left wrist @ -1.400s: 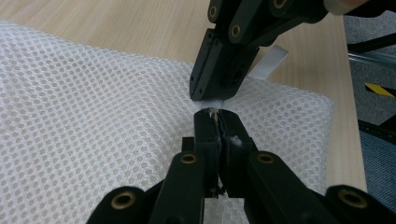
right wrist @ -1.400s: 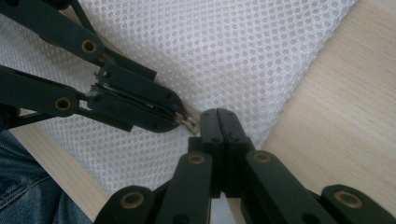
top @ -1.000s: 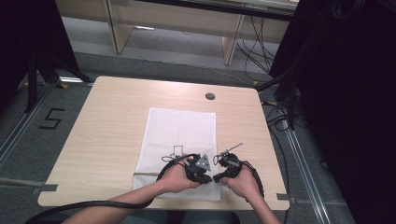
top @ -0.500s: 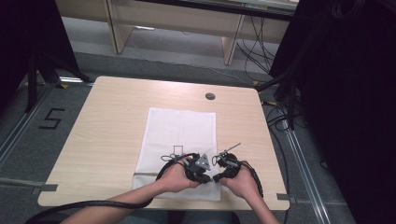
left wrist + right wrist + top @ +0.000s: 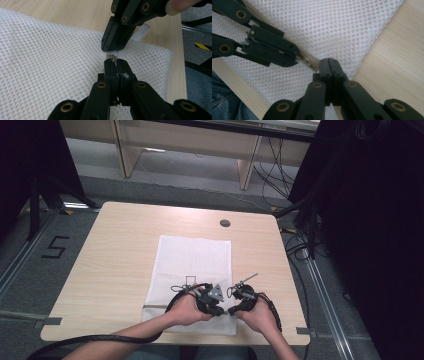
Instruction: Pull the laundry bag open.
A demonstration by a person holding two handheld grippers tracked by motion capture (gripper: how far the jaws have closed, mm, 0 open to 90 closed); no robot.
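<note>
The left gripper (image 5: 115,65) is clamped on the metal zipper pull (image 5: 307,61) of the white mesh laundry bag (image 5: 192,270). The right gripper (image 5: 329,65) is clamped on the bag's zipper end. The high view shows bare light wooden table (image 5: 110,265) around the bag.

We see a white mesh bag (image 5: 50,57) with a regular pattern of small round holes. It lies on a table (image 5: 115,250) of pale beige wood grain. Both the left gripper (image 5: 115,62) and the right gripper (image 5: 329,62) are black with brass-coloured rivets. The floor (image 5: 30,245) is grey.
</note>
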